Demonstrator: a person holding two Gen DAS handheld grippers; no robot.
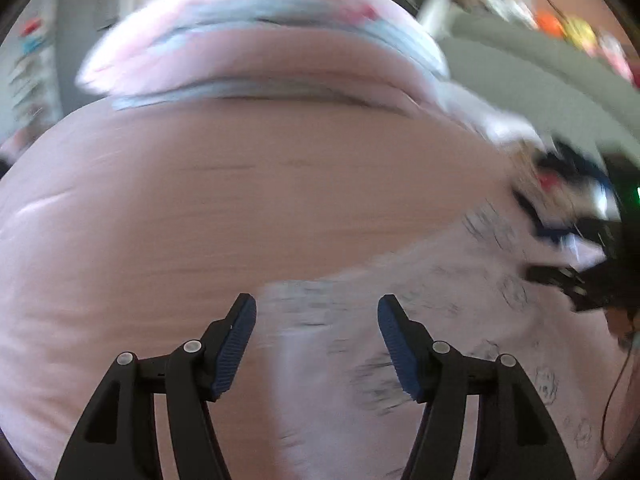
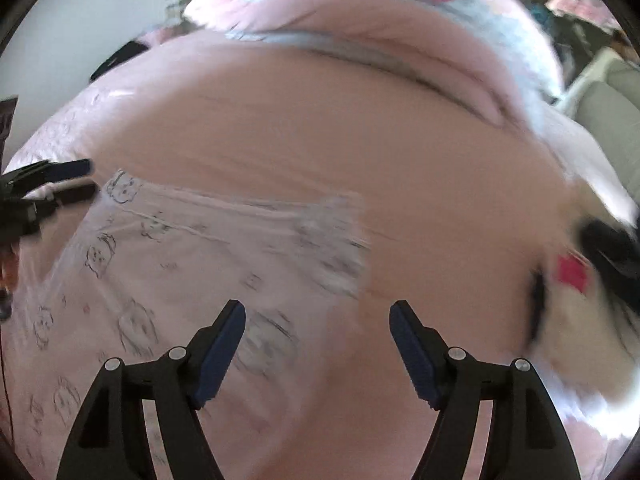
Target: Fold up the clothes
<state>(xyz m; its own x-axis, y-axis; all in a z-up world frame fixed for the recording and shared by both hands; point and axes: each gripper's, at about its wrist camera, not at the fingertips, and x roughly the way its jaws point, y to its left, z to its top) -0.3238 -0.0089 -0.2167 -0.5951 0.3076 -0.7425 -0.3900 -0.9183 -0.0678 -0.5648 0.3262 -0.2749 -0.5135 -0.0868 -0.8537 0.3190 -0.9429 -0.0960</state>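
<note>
A pale pink garment (image 1: 420,312) printed with small black cartoon figures lies spread flat on the pink bedsheet (image 1: 200,208). In the left wrist view my left gripper (image 1: 316,312) hangs open above the garment's left edge, with nothing between its blue pads. My right gripper (image 1: 560,284) shows as a dark blurred shape at the right edge of that view. In the right wrist view the garment (image 2: 180,272) fills the lower left. My right gripper (image 2: 318,316) stands open over its right edge, holding nothing. The left gripper (image 2: 91,178) appears at the far left, by the garment's corner.
Pink pillows with pale blue bands (image 1: 260,60) are stacked at the head of the bed (image 2: 400,32). A jumbled heap of other clothes, white, dark blue and red (image 1: 560,192), lies to the right of the garment (image 2: 572,280). Grey furniture stands beyond the bed's right side.
</note>
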